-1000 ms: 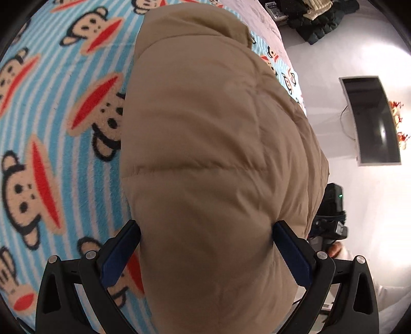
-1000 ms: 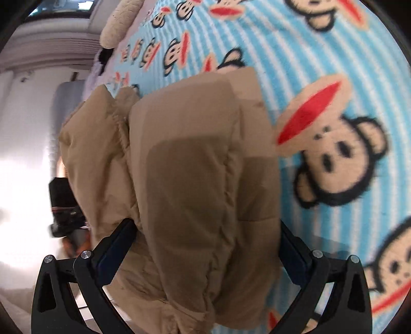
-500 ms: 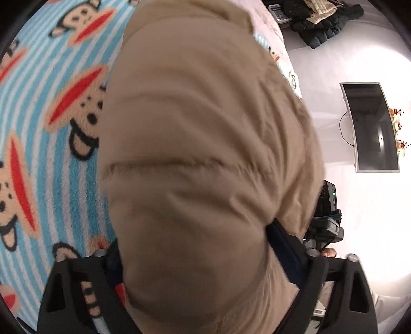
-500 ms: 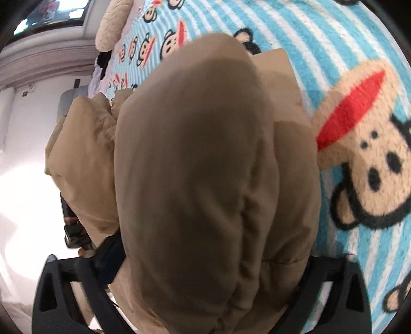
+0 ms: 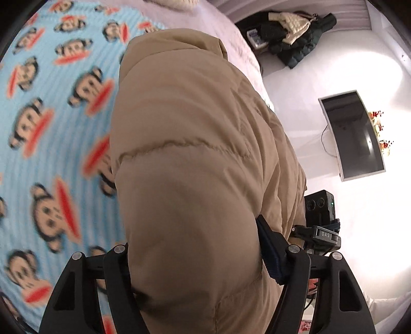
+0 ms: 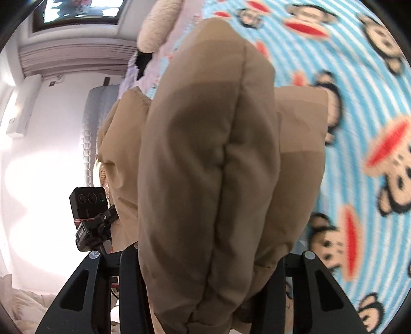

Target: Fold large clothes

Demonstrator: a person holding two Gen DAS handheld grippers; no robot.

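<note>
A tan puffer jacket (image 5: 195, 159) fills the middle of both views, bunched and lifted over the blue monkey-print blanket (image 5: 51, 144). My left gripper (image 5: 197, 259) is shut on a thick fold of the jacket; only its right blue pad (image 5: 269, 251) shows. My right gripper (image 6: 208, 272) is shut on another thick, doubled fold of the jacket (image 6: 210, 159), which hides both pads. The blanket also shows at the right of the right wrist view (image 6: 364, 108).
A wall-mounted dark screen (image 5: 354, 136) and a pile of dark and cream clothes (image 5: 290, 28) lie beyond the bed. The other gripper's black camera block shows in each view (image 5: 321, 208) (image 6: 88, 200). A cream plush pillow (image 6: 156, 23) lies at the bed's far end.
Both grippers have closed from wide open onto the jacket folds and lifted the jacket away from the blanket, which looks farther off and motion-blurred.
</note>
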